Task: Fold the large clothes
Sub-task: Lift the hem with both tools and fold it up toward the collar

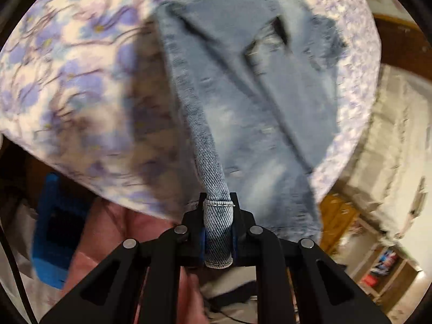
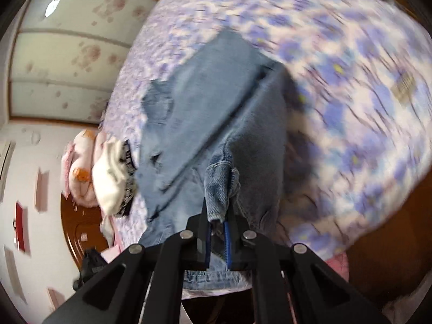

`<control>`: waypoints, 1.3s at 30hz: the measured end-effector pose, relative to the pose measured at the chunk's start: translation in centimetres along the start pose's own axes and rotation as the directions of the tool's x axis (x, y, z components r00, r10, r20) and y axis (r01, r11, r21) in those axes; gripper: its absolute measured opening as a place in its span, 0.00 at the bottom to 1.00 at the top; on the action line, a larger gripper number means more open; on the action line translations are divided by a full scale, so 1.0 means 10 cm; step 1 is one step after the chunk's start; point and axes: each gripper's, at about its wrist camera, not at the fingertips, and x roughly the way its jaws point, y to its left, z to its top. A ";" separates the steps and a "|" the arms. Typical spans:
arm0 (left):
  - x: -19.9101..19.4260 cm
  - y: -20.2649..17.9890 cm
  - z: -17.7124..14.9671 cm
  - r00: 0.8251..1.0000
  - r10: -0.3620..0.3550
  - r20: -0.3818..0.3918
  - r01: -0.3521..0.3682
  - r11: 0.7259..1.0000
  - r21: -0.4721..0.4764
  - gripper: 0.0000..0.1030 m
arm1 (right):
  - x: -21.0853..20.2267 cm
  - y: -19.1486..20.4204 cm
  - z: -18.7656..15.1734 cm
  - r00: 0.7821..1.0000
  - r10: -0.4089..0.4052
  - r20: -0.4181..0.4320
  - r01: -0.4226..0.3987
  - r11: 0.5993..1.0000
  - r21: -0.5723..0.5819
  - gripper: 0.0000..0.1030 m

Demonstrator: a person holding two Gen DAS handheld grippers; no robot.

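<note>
Meanwhile, on a bed (image 1: 67,62) covered with a purple flowered sheet, a pair of jeans (image 1: 243,86) is being held up by two hand-held grippers. The left gripper (image 1: 218,210) is clamping a rolled edge of denim, probably the waistband or a hem, its fingers (image 1: 200,210) pressing narrow on the cloth from both sides. The right gripper (image 2: 217,216) is pinching another bunched edge of the same jeans (image 2: 210,113), its fingers (image 2: 203,216) likewise closed tight on the fabric. Taking one end at two points is likely meant to let the far part of the garment drag and hang straight, so that it can be doubled over on itself in a clean fold. Most of the jeans are lying stretched toward the far side of the bed (image 2: 351,67), the near end raised off the sheet. At the left edge in the right wrist view, a heap of pale clothes (image 2: 110,178) is sitting apart from the jeans. No basket, box or other container is showing in either view; a low shelf (image 1: 388,267) at the near right is too blurred to tell what it is holding.
</note>
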 end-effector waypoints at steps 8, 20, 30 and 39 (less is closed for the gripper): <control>-0.35 -0.77 0.41 0.982 -0.142 0.129 0.147 0.988 -0.037 0.10 | -0.09 0.73 0.88 0.994 0.105 -0.012 -0.105 0.982 -0.158 0.05; -0.65 -1.15 1.86 0.907 -0.209 0.367 0.266 0.958 -0.110 0.10 | 0.43 1.17 2.30 0.994 0.095 0.051 -0.087 0.987 -0.137 0.05; 0.29 -0.98 3.06 0.923 -0.092 0.375 0.199 0.945 -0.259 0.10 | 1.85 0.73 3.01 0.995 -0.050 0.085 0.049 0.999 0.012 0.06; 0.40 -1.03 3.29 0.900 -0.105 0.424 0.211 0.954 -0.212 0.10 | 2.29 0.63 3.33 0.986 -0.094 0.135 0.093 0.996 0.013 0.07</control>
